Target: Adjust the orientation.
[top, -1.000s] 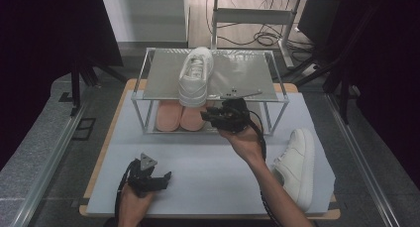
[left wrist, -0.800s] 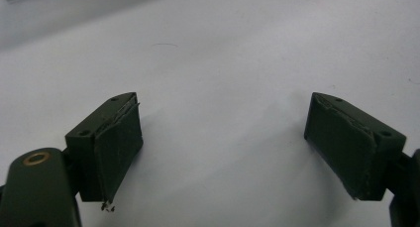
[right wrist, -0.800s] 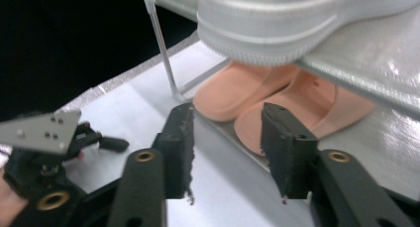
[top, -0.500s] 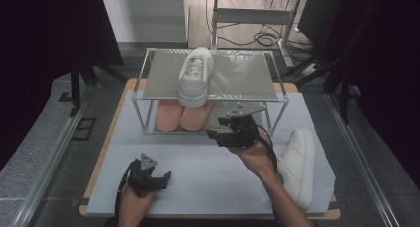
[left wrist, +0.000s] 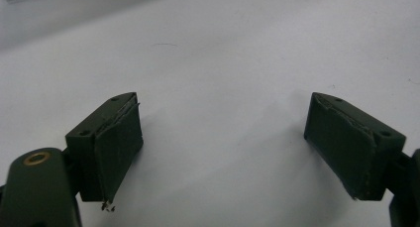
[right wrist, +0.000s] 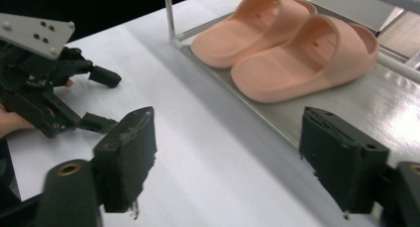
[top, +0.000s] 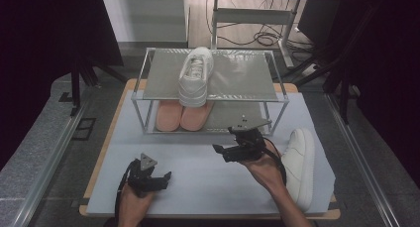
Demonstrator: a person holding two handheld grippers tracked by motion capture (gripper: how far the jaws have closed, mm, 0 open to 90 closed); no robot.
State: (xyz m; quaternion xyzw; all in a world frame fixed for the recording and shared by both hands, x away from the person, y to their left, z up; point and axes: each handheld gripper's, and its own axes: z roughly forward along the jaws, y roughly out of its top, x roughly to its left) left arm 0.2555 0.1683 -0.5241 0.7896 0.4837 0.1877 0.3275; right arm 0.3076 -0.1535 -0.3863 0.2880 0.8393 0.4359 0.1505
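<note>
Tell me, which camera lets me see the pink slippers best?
The right gripper view: the pink slippers lie close and big there, side by side on the rack's lower shelf, beyond the open right gripper. The high view shows the slippers small, partly hidden under the upper shelf. The left gripper view faces bare table.

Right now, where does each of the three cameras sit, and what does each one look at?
High view: above the person's side, looking down on the table, shoe rack, both forearms.
Left gripper view: on the left gripper, facing bare tabletop between its open fingers.
Right gripper view: on the right gripper, facing the pink slippers.
Shared: slippers and left gripper also show in the high view.
</note>
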